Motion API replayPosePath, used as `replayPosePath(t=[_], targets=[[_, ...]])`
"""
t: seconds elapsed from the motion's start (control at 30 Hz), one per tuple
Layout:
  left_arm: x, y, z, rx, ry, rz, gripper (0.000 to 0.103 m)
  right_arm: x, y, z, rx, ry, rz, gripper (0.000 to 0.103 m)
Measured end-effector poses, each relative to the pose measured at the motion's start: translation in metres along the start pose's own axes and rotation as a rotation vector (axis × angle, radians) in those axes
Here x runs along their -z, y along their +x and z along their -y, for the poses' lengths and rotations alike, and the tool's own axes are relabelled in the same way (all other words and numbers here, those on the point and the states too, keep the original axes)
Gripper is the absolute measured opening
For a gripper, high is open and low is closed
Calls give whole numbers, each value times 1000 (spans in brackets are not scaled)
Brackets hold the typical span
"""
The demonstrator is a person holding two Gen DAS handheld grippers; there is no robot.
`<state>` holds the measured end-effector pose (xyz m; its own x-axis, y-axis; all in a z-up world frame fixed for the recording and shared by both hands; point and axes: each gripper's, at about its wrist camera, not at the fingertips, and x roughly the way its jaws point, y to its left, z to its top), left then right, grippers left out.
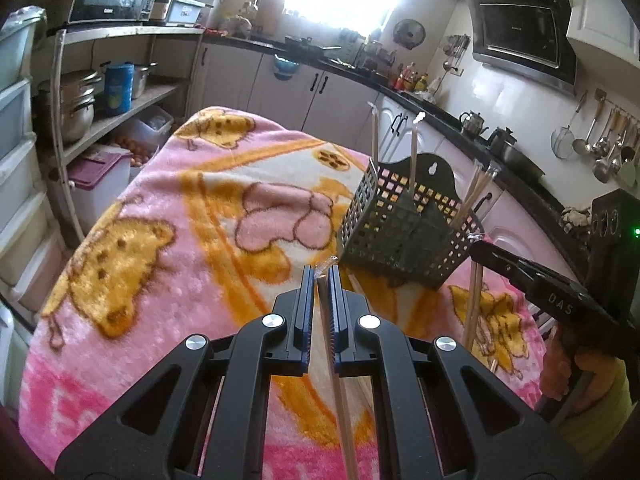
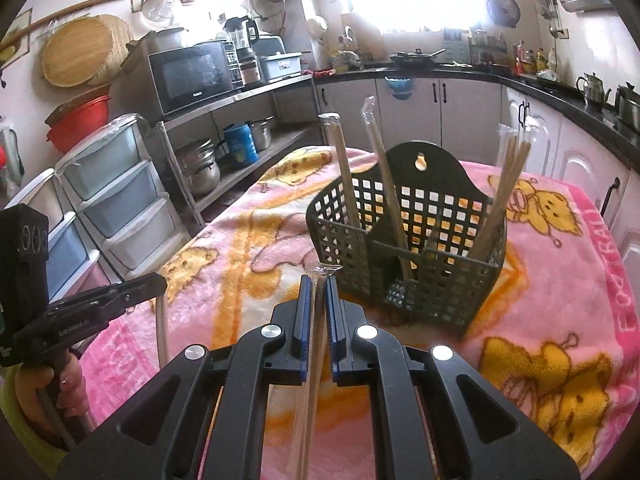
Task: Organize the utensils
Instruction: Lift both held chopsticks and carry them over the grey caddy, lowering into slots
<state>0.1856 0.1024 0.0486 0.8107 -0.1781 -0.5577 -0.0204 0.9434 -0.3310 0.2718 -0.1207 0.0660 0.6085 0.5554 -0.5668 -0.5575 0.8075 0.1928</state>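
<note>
Each hand-held gripper, left (image 1: 322,276) and right (image 2: 318,280), is clamped on wrapped chopsticks (image 1: 332,340), lifted clear of the blanket-covered bench (image 1: 160,220), apparently bound for the slotted holder (image 2: 404,256) at one o'clock, where other pairs (image 2: 384,184) stand upright.

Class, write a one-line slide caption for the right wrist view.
Right hand-held gripper clamps wrapped chopsticks before a dark slotted utensil basket on a pink blanket.
</note>
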Motion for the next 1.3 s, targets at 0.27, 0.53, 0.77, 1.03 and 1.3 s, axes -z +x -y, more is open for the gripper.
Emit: replayPosePath(t=[0.27, 0.53, 0.77, 1.03, 1.3], targets=[[-15, 1, 0, 3, 14, 13, 2, -9, -4, 0, 12, 4, 27, 7], [-33, 2, 9, 22, 39, 27, 2, -20, -13, 3, 28, 8, 51, 7], [-48, 4, 19, 40, 58, 40, 2, -36, -26, 6, 43, -1, 93, 7], [-70, -1, 30, 55, 77, 76, 2, -53, -46, 12, 51, 2, 157, 7], [-95, -10, 50, 70, 123, 122, 2, -71, -60, 22, 57, 6, 207, 7]])
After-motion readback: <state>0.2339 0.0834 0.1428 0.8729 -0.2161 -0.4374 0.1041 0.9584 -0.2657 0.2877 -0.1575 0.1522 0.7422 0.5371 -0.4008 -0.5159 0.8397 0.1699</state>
